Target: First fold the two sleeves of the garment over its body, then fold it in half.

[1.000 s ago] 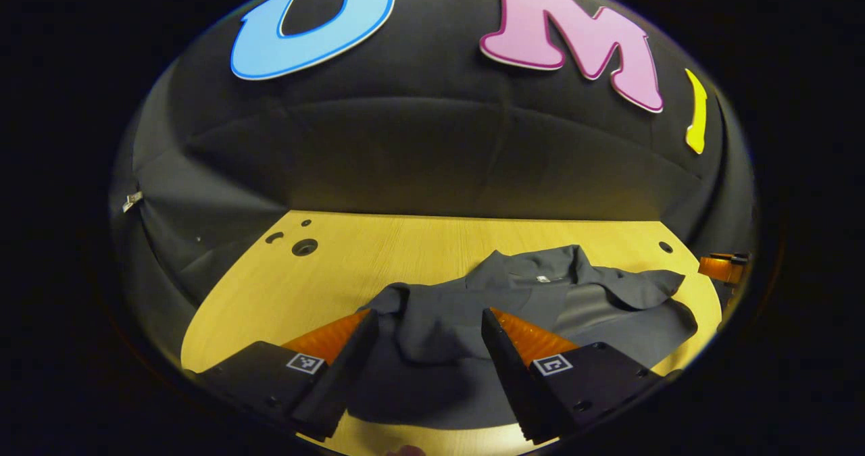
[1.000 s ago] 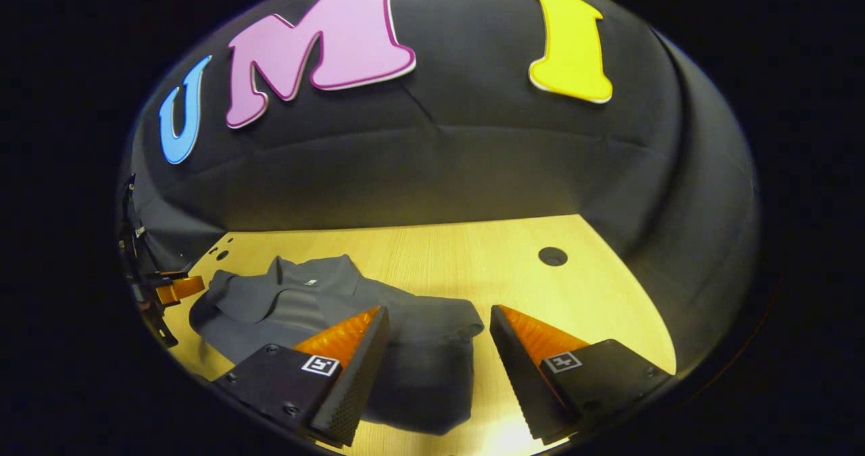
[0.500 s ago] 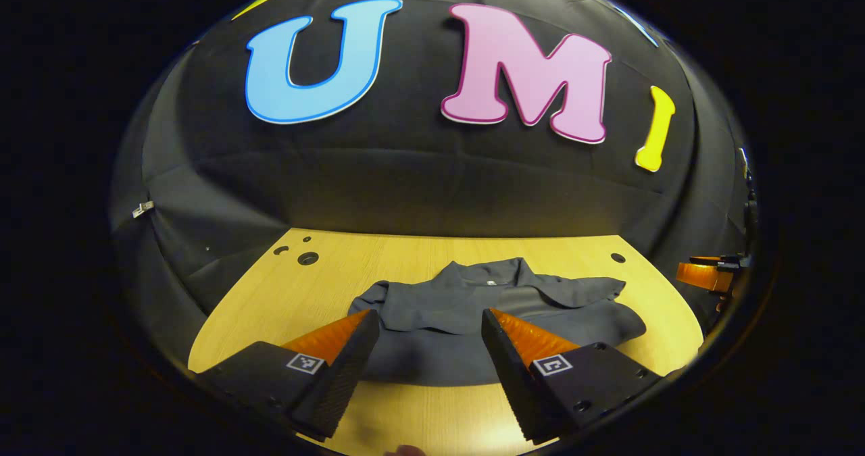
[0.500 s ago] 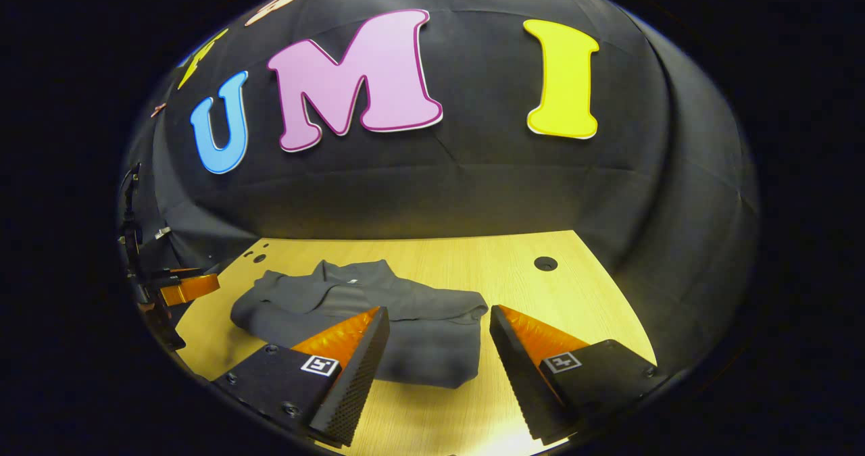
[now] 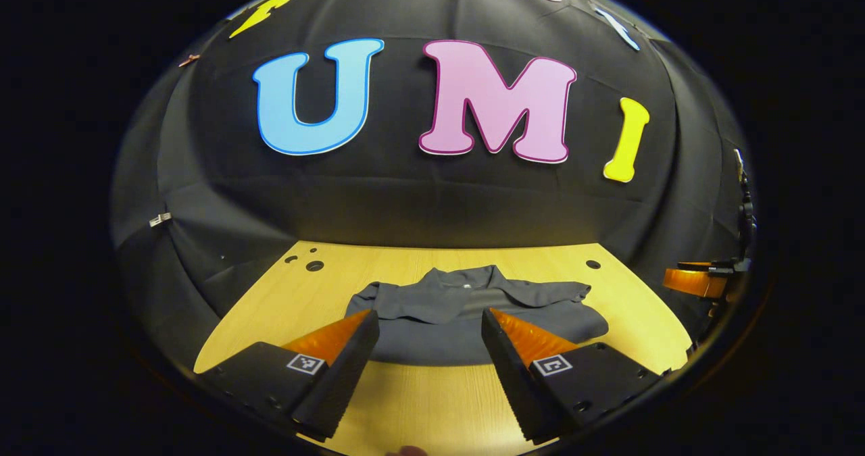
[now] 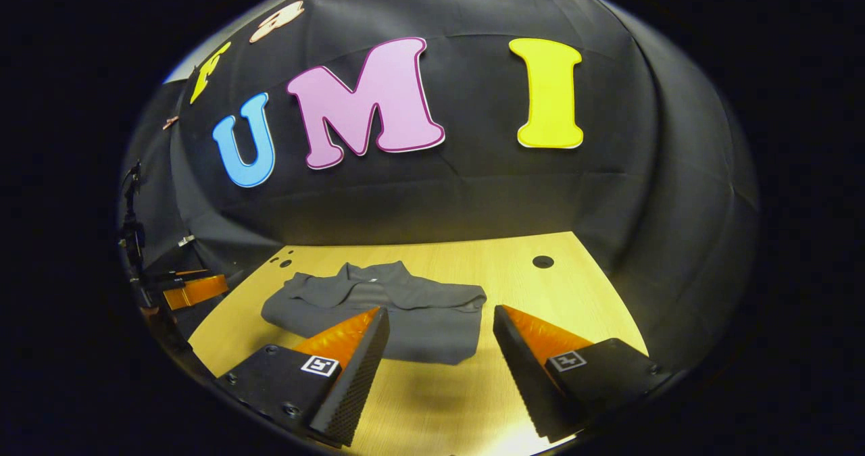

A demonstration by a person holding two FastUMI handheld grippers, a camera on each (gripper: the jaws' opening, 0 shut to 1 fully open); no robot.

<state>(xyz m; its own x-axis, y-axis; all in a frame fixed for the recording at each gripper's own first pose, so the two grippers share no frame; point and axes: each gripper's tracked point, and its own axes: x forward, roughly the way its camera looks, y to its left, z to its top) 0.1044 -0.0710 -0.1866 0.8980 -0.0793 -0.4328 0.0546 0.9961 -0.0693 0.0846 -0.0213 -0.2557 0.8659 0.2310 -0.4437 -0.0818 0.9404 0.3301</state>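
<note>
I have both tools held back from the wooden table [image 5: 432,402], above its near edge. In the left gripper view, my left gripper [image 5: 430,321] has its jaws spread wide and released, nothing between them. The dark grey garment [image 5: 466,314] lies flat on the table beyond the fingertips, toward twelve o'clock from this tool, apart from both fingers. Its collar [image 5: 466,279] points to the far side of the table, toward the black cloth wall [image 5: 432,199]. Both sleeves are folded in over the body, and the cloth reads as a compact, wide bundle with a rounded near edge. Two small holes [image 5: 314,265] sit in the table at about ten o'clock of the garment, and another hole [image 5: 592,264] at about two o'clock. At three o'clock, at the rim of this view, I see part of the other tool [image 5: 696,280].

In the right gripper view, my right gripper [image 6: 440,317] is likewise parted and slack, gripping nothing. The garment [image 6: 378,314] lies at about eleven o'clock from it, well past the fingertips, resting on the table [image 6: 432,402]. A single hole [image 6: 542,261] lies at one o'clock. The left tool [image 6: 196,290] shows at nine o'clock near the rim; I cannot tell how its jaws stand from here.
</note>
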